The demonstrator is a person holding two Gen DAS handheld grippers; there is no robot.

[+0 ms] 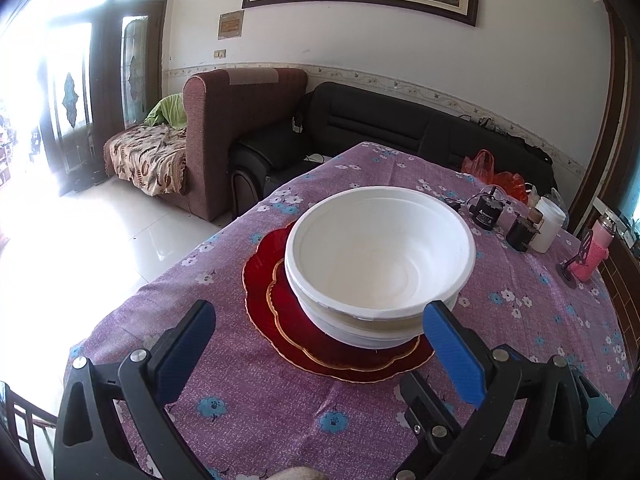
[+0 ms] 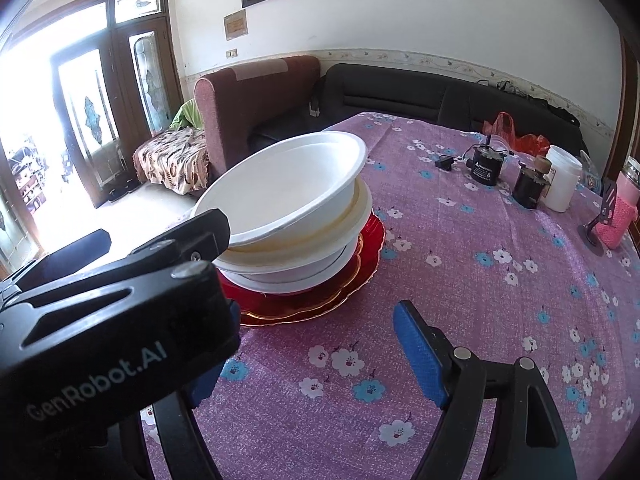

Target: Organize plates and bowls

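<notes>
Your left hand-held gripper (image 1: 320, 340) is black moulded plastic with triangular cut-outs in its arms, round silver screw heads at the joints, and flat blue pads (image 1: 454, 354) on the inner faces of its fingers. Your right hand-held gripper (image 2: 316, 354) has the same build: black arms, a silver screw head on each, blue pads (image 2: 420, 354) inside. In the right wrist view, the left one's black body carries the white lettering "GenRobot.AI" along its side.
</notes>
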